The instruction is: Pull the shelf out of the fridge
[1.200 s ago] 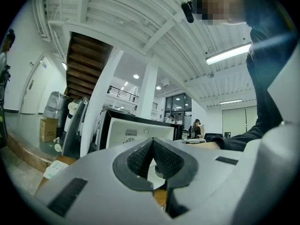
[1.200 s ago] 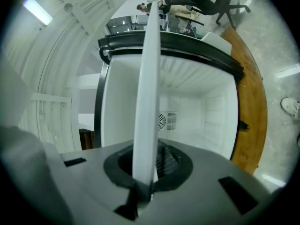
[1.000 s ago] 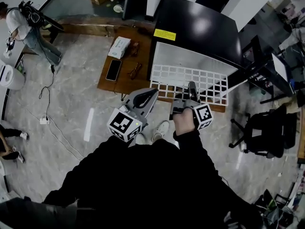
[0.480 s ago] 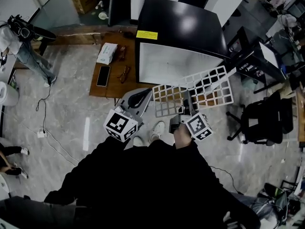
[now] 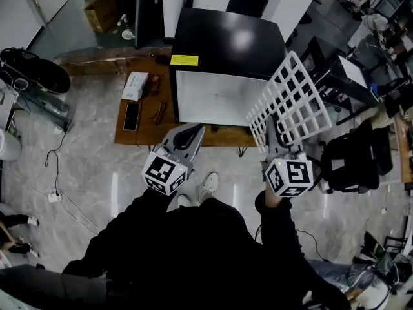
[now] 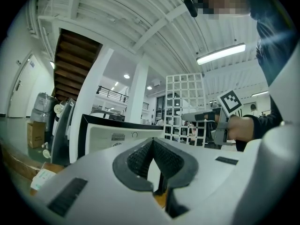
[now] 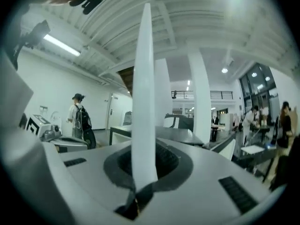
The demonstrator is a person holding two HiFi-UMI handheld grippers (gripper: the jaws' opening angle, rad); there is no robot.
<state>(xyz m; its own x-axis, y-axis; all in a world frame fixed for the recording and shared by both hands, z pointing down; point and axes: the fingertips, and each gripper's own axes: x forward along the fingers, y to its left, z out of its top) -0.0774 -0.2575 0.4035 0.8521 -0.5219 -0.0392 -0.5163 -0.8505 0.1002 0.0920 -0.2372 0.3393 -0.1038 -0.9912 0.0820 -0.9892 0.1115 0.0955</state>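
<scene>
- The shelf (image 5: 293,95), a white wire grid, is clear of the fridge (image 5: 222,44). It hangs in the air to the right of the open front, turned up on edge and not lying flat.
- The right tongs (image 5: 273,134) are clamped on the shelf's near edge. The right gripper view shows the grid edge-on as 1 white strip pinched between the pads.
- Held by 1 edge only, the rest of the grid levers on that grip, so a firm pinch matters.
- Standing it on edge probably keeps the wide grid from catching the fridge's side or the black chair (image 5: 352,163) just beyond.
- The left tongs (image 5: 192,133) are closed together with nothing between them, pointing at the fridge's white inside from in front. They carry none of the load and seem parked out of the way.
- The fridge appears to stand on a low wooden table (image 5: 145,131). A phone (image 5: 131,116), a small box (image 5: 134,86) and a pair of glasses (image 5: 158,113) lie beside it, all well apart from the shelf.
- I judge the pull itself done. What remains is somewhere to set the shelf down, and the floor (image 5: 84,166) offers room.
</scene>
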